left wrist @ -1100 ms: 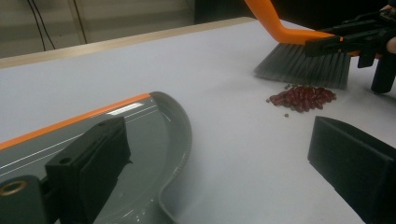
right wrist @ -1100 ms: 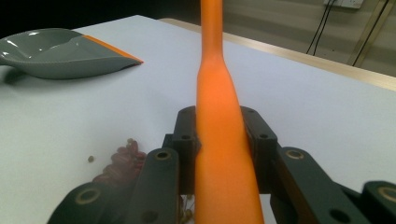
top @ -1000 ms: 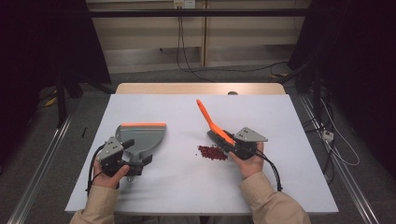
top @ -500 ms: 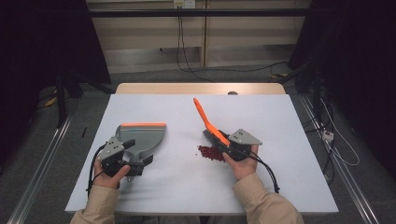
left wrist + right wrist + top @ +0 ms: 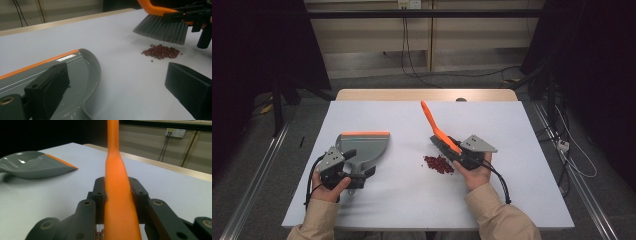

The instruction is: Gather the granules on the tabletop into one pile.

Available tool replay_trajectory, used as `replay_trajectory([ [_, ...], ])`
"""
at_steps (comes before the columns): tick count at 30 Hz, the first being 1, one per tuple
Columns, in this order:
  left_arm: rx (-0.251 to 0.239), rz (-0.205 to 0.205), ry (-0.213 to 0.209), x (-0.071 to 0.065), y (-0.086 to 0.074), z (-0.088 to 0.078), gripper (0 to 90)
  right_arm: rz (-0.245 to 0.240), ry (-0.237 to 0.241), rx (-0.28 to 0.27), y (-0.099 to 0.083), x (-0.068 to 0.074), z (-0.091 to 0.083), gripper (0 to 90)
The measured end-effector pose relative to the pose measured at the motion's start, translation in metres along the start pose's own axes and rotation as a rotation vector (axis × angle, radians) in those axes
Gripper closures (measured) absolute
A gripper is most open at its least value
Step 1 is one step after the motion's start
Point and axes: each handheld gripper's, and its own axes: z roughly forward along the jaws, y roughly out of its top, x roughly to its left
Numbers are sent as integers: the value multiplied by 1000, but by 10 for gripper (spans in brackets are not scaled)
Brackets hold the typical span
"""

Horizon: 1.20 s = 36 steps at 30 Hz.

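Sweeping step, by the look of it: 2 grippers near the counter's front edge, beans between them. Left gripper (image 5: 343, 170), toward the front-left corner, seems clamped on the handle of the grey dustpan (image 5: 364, 147); in the left gripper view 1 jaw lies against the pan and the other stands apart over bare counter, so I cannot tell the grip for sure. Dustpan lies flat, orange lip toward the far edge. Right gripper (image 5: 460, 154) is clamped on the orange handle of the brush (image 5: 438, 133), jaws tight on both sides in the right gripper view. Bristles (image 5: 162, 28) hang just beyond the red beans (image 5: 438, 163), slightly above the counter.

To do it well, likely: turn the dustpan lip toward the pile and press it flat, then pull the bristles low and short so beans don't scatter or roll under the lip.

Counter (image 5: 412, 195) is white, with a wood strip at the far edge. Beyond: grey floor, dangling cables (image 5: 404, 35), wall socket, dark curtains at both sides.
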Motion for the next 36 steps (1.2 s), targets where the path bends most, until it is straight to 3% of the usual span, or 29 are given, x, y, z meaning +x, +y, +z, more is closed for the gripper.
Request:
replay_trajectory([
  [9, -3, -5, -3, -2, 0, 1, 50, 17, 16, -12, -1, 8, -20, 712],
  [13, -1, -5, -5, -3, 1, 1, 50, 34, 46, -18, -2, 6, -23, 712],
  [18, 0, -6, -5, -3, 1, 1, 50, 37, 146, -8, 0, 10, -21, 712],
  [22, -4, -12, -3, -2, 0, 1, 50, 44, 272, 10, -4, 14, -17, 712],
  [24, -2, -13, -4, -2, 0, 1, 50, 26, 323, 38, -6, 15, -13, 712],
  [29, 3, -14, -3, 0, 0, 1, 50, 3, 454, 55, -12, 5, -4, 713],
  [34, 10, -15, -1, 1, -1, 3, 50, -68, 526, 73, -11, -6, 5, 713],
  [36, 10, -14, 2, 2, -1, 3, 50, -72, 542, 78, -10, -9, 9, 713],
])
